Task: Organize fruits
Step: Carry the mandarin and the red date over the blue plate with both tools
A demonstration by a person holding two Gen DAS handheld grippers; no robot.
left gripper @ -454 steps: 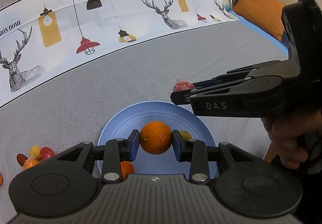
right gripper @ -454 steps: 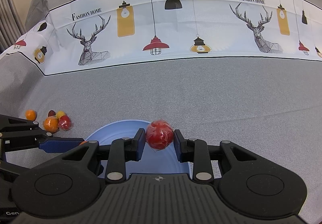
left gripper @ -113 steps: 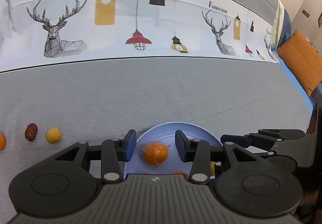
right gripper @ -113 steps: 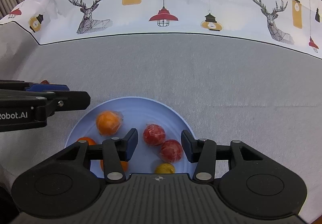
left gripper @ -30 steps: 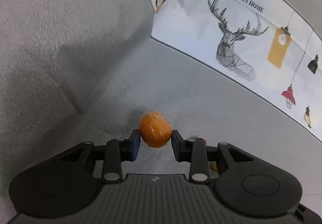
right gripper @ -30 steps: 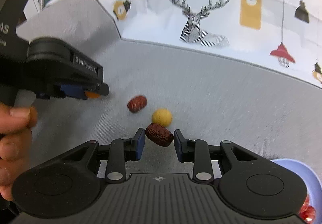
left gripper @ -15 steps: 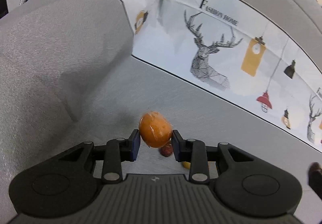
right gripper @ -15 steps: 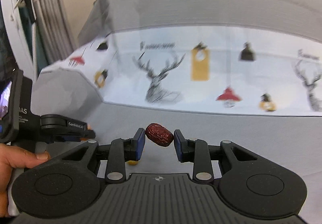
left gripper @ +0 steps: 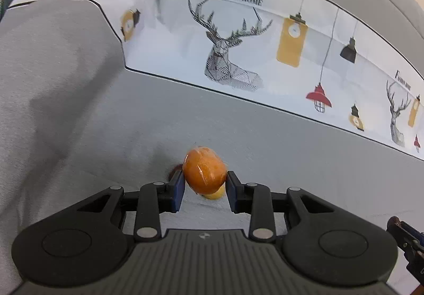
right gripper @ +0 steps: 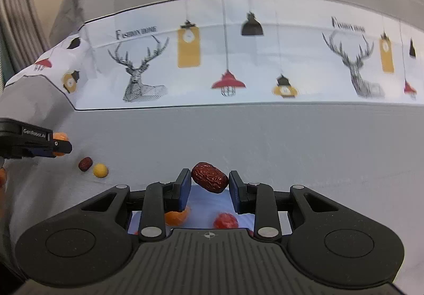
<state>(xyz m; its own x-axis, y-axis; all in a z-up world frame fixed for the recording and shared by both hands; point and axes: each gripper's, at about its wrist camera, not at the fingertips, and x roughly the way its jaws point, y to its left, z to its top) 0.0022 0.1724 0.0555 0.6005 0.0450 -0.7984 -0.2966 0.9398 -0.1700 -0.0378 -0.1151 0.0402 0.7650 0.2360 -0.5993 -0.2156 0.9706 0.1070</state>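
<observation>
My left gripper (left gripper: 204, 185) is shut on a small orange fruit (left gripper: 204, 173) and holds it above the grey cloth. A yellow fruit (left gripper: 215, 193) and a dark red date (left gripper: 175, 170) lie just beneath it, partly hidden. My right gripper (right gripper: 209, 186) is shut on a wrinkled dark red date (right gripper: 210, 177) above the blue plate (right gripper: 204, 203). The plate holds an orange fruit (right gripper: 176, 216) and a red fruit (right gripper: 225, 220). In the right wrist view the left gripper (right gripper: 57, 148) shows at the far left with its orange fruit (right gripper: 60, 137).
A date (right gripper: 85, 163) and a yellow fruit (right gripper: 100, 170) lie on the cloth left of the plate. A white printed sheet (right gripper: 238, 56) with deer and lamps covers the sofa back. The right gripper's tip (left gripper: 402, 234) shows at the left wrist view's right edge.
The right gripper has carried the date from the loose fruits on the left to above the blue plate. The left gripper has swung rightward with the orange fruit held.
</observation>
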